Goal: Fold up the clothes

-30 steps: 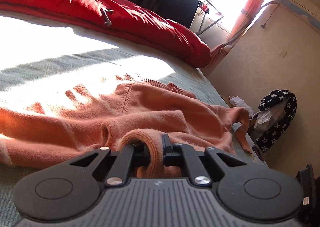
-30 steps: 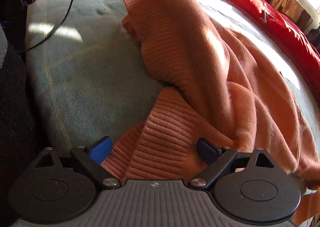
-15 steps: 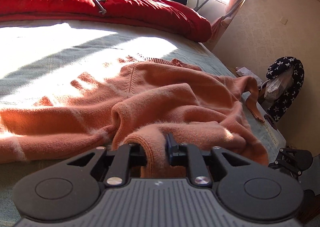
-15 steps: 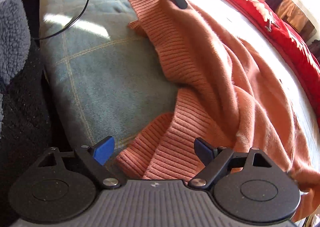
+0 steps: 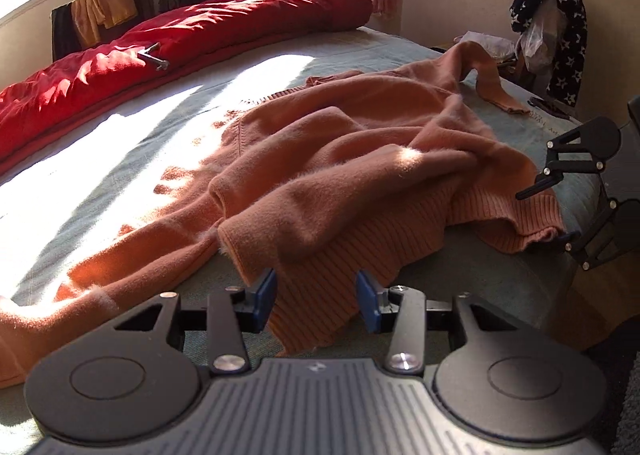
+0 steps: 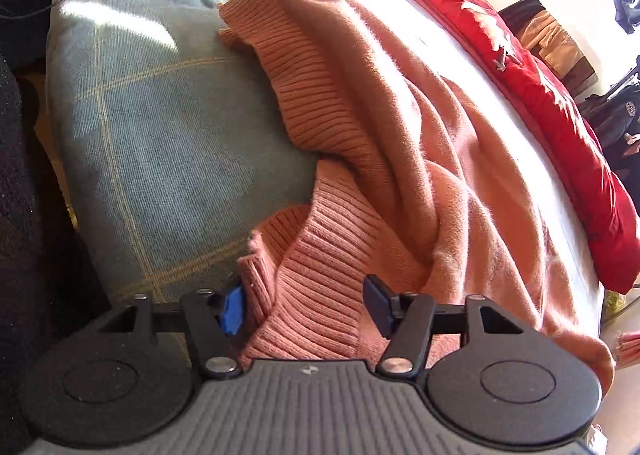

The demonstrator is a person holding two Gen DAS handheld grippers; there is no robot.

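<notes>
Sunny bed (image 5: pixel 120 143); orange sweater (image 5: pixel 340 159) rumpled across it, ribbed hem nearest both grippers; left gripper (image 5: pixel 316 301) just opening, hem loose between; right gripper (image 6: pixel 304 309) closing around hem, not clamped yet.

R gripper (image 6: pixel 306 309) closing, ribbed sweater hem (image 6: pixel 320 287) btwn pads.

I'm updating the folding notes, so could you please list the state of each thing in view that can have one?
left gripper: open, jaws just opening, ribbed hem lying between them, not pinched.
right gripper: open, jaws just closing around the ribbed hem.
orange sweater: unfolded, bunched and wrinkled on the bed.
red duvet: rolled along the far edge of the bed.
bed: covered by a grey-green checked sheet.
</notes>
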